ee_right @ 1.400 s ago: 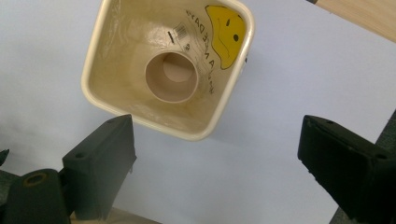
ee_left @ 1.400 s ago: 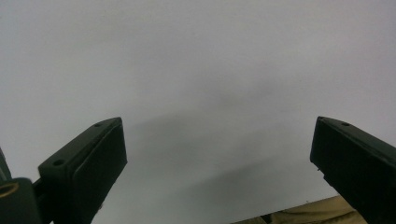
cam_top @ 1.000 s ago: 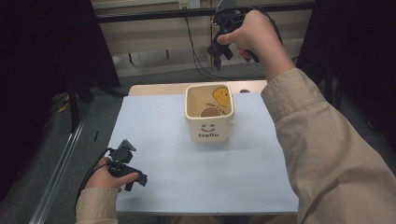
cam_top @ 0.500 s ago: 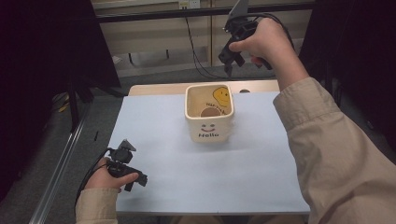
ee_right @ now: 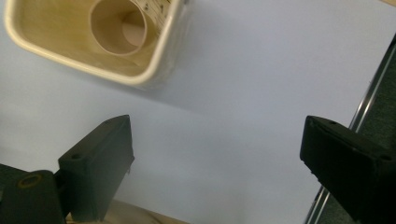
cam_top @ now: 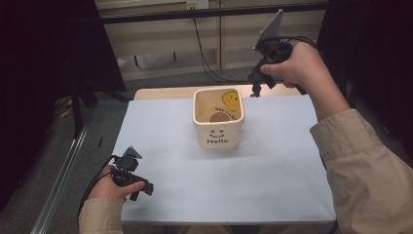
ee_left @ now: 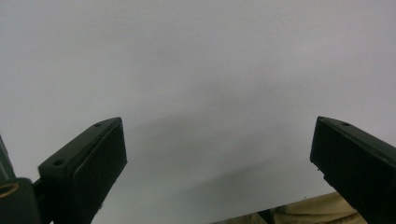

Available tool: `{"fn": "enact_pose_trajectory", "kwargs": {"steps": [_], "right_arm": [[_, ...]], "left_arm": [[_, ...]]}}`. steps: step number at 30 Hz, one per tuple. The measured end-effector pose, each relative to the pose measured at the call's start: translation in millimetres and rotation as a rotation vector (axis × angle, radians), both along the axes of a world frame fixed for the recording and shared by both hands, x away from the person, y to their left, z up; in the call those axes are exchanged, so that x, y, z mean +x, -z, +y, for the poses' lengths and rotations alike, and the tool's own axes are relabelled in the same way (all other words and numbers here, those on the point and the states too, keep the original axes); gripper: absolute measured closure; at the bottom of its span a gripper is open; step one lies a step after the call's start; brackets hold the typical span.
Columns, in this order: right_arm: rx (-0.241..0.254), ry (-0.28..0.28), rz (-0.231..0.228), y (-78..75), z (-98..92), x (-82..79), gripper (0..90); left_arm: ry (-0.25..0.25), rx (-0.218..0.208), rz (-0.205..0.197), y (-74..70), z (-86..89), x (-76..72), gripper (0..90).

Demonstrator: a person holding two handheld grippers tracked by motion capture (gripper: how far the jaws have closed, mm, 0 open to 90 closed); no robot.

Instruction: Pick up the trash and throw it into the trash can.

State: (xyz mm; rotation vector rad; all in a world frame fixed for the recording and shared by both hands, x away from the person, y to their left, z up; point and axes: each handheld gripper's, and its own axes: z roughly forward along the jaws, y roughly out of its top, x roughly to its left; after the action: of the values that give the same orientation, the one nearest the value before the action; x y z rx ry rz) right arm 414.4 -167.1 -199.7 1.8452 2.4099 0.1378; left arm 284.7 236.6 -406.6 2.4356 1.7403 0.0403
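Observation:
A cream square pot (cam_top: 218, 120) with a smiley face and the word "Hello" stands upright on the pale blue mat (cam_top: 272, 165), toward the back middle. A brown paper roll (ee_right: 119, 25) stands inside it. My right gripper (cam_top: 255, 89) is held up in the air behind and to the right of the pot, tilted down toward it, jaws wide open and empty; the pot's rim (ee_right: 140, 78) sits at the top left of the right gripper view. My left gripper (cam_top: 137, 187) rests low at the mat's front left corner, open over bare mat (ee_left: 210, 93).
The mat covers a small wooden table whose back edge (cam_top: 165, 91) shows behind the pot. A metal rail (cam_top: 68, 170) runs along the floor at the left, and cables (cam_top: 207, 53) hang at the back. Dark panels stand at both sides.
My right hand has carried its gripper to the right and a little lower, away from the spot above and behind the pot. The left gripper and the pot have stayed put.

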Motion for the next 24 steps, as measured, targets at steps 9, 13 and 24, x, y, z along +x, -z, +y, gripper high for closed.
{"fn": "enact_pose_trajectory", "kwargs": {"steps": [9, 13, 24], "right_arm": [[-0.009, -0.012, -0.001, 22.0, -20.7, -25.4, 8.4], [-0.016, -0.003, 0.000, 31.9, -27.6, -32.3, 7.9], [-0.011, -0.010, 0.004, 71.2, -45.0, -61.4, 7.6]], "left_arm": [[0.010, 0.010, -0.005, -0.9, -1.2, 0.0, 3.6], [-0.001, 0.009, -0.006, -0.8, -2.4, -0.1, 3.6], [0.005, 0.014, -0.012, -0.5, -3.9, -0.5, 3.6]]}}
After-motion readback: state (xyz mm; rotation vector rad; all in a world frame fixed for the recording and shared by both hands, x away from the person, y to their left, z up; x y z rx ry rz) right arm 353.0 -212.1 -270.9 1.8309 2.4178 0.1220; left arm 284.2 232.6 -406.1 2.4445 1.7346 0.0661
